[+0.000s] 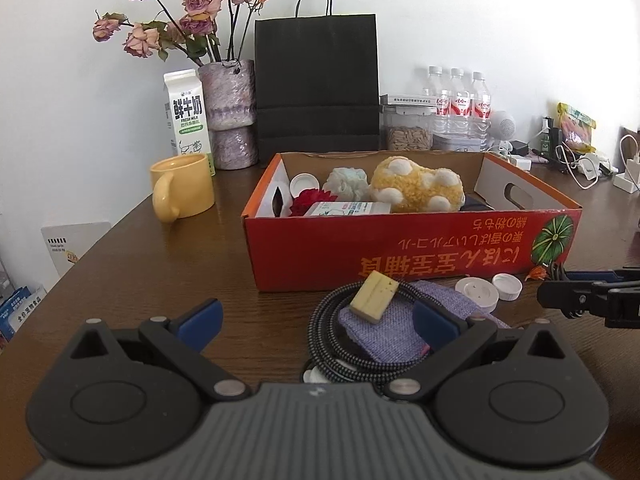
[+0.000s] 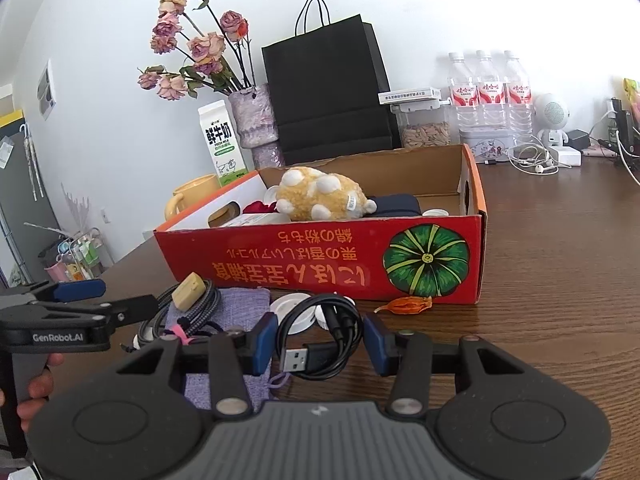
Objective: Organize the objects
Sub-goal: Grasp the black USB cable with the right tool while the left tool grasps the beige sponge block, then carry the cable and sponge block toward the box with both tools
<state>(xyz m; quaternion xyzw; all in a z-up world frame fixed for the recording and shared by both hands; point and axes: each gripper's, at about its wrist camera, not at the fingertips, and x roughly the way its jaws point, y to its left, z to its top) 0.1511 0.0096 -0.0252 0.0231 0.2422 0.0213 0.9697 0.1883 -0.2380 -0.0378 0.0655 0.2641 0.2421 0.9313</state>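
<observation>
Right gripper (image 2: 319, 342) clamped on the black USB cable (image 2: 320, 336), on the worktop (image 2: 540, 300) before the red box (image 2: 320, 256); left gripper (image 1: 316, 320) apart. I'd lift w/ coil intact, clear the box wall.

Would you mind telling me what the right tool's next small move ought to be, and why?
Probably lift the black USB cable toward the red box. The right tool has its pads against the coil on the table, and the box holds other sorted items.

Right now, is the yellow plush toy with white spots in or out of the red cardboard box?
In: the yellow plush toy with white spots lies inside the red cardboard box, above its front wall.
</observation>
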